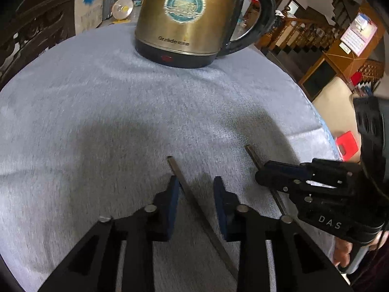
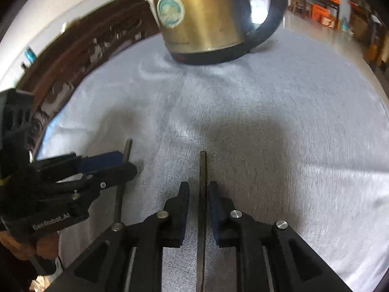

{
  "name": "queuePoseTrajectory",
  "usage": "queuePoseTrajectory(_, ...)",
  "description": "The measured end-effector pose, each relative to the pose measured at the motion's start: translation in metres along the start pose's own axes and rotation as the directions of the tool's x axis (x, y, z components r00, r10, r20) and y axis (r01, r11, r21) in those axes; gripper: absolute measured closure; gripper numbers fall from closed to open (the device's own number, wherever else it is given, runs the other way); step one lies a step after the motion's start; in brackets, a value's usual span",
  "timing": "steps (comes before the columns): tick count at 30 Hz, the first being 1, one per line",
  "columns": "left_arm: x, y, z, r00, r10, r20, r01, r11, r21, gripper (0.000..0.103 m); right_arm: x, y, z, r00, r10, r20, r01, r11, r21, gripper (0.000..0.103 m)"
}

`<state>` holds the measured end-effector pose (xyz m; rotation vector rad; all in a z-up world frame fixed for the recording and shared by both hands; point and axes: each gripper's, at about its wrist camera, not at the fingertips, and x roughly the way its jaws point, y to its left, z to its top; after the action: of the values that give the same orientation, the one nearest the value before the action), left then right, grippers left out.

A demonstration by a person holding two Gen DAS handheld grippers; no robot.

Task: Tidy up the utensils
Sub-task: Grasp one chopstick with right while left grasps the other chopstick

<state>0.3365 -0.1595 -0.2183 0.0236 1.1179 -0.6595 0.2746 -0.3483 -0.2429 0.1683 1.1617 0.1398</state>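
Lying between each gripper's parted jaws, two chopsticks point(image 1: 194, 202) point(image 2: 202, 206) rest ungrasped near the tablecloth's point(image 1: 97, 109) front edge.

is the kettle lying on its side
No, the kettle stands upright on its dark base on the grey cloth, handle to the right.

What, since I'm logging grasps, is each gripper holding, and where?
Nothing is clamped. A metal chopstick lies between the left gripper's jaws and a second chopstick between the right gripper's, with gaps visible beside each.
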Motion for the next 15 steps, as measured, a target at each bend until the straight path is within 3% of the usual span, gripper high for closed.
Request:
queuePoseTrajectory(4,0.006,-0.001,0.007,1.000,-0.013,-0.017,0.013,1.000,0.012,0.093,0.003,0.003,0.011,0.996,-0.012,-0.091,0.009,0.999,-0.038,0.083)
queuePoseTrajectory(6,0.008,-0.003,0.011,1.000,-0.011,-0.027,0.012,0.999,0.032,0.094,0.005,0.004,0.015,0.993,-0.016,-0.121,0.011,0.999,-0.036,0.086)
queuePoseTrajectory(8,0.009,-0.007,0.014,0.999,0.000,-0.035,0.002,0.999,0.051,0.094,0.005,0.004,0.017,0.990,-0.032,-0.136,0.027,0.999,-0.036,0.095)
queuePoseTrajectory(10,0.008,-0.010,0.013,0.999,0.010,-0.051,-0.006,0.998,0.066,0.093,0.005,0.000,0.014,0.990,-0.015,-0.139,0.014,1.000,-0.008,0.096)
queuePoseTrajectory(13,0.008,-0.010,0.015,0.997,-0.018,-0.072,0.021,0.999,0.042,0.078,0.002,-0.008,0.010,0.991,0.010,-0.131,-0.005,0.999,0.035,0.096)
queuePoseTrajectory(15,0.010,-0.013,0.018,0.997,-0.019,-0.078,0.021,0.999,0.026,0.074,-0.001,-0.010,0.008,0.992,0.010,-0.127,-0.005,0.999,0.046,0.096)
